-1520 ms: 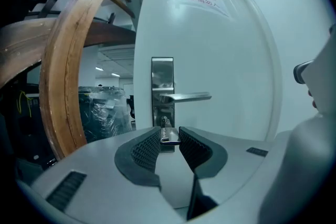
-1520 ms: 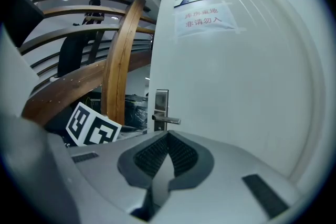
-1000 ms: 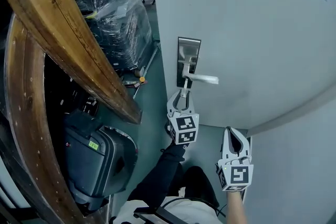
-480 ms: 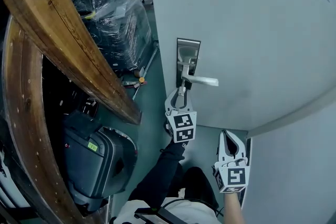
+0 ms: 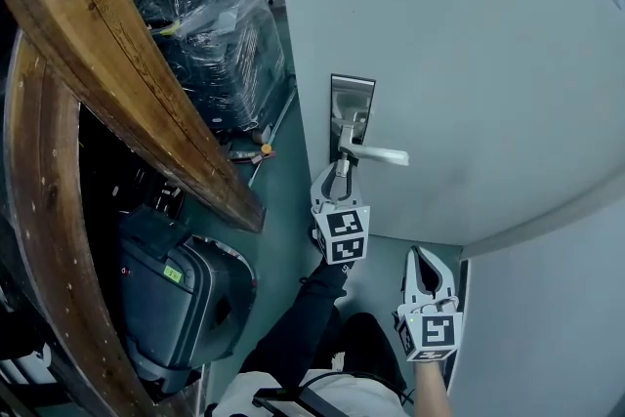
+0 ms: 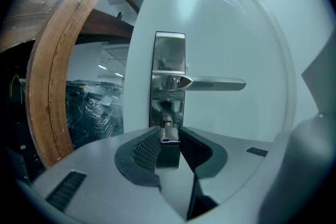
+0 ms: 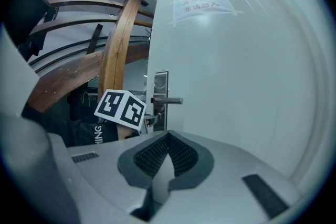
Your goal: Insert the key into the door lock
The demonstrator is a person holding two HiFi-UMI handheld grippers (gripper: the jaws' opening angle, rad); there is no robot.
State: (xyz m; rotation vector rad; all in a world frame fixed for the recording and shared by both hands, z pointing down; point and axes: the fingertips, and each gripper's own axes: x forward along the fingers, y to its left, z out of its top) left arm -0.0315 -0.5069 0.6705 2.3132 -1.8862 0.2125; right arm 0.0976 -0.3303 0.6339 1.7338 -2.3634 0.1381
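Your left hand-held gripper (image 5: 341, 175) has barely moved, still clamped on the key (image 6: 169, 137) with its tip at the keyhole (image 6: 167, 123), 6 o'clock below the handle (image 6: 212, 83), so push straight in; your right hand-held gripper (image 7: 168, 137) idles, jaws together.

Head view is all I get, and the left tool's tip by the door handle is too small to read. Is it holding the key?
Observer: Yes. In the left gripper view the left tool is shut on the key.
Operator: Where's the key pointing?
Observer: Its front end meets the keyhole cylinder, straight under the lever handle; depth I can't tell.
Operator: And the right tool?
Observer: The right gripper view shows the right tool shut and empty.
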